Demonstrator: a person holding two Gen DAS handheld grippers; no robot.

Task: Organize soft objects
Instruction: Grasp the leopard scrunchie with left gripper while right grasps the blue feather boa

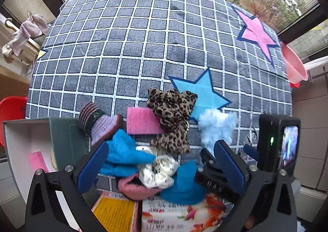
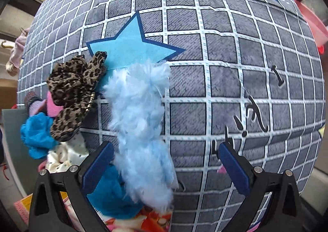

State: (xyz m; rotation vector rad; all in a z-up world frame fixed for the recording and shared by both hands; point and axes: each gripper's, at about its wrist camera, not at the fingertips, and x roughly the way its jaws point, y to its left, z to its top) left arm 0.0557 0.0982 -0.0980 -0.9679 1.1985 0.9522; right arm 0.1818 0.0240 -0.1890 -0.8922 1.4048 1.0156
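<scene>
Black handwritten-style lettering point(image 2: 254, 117) runs across the grid-patterned cover point(image 2: 225, 57) — strokes and an exclamation mark, no word readable. The yellow card point(image 1: 114, 214) and the floral pack point(image 1: 184, 217) carry print — too blurred to read.

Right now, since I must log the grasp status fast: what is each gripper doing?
Left gripper: open, holding nothing, above the pile of soft items.
Right gripper: open, straddling the light blue fluffy piece, not clamped on it.
</scene>
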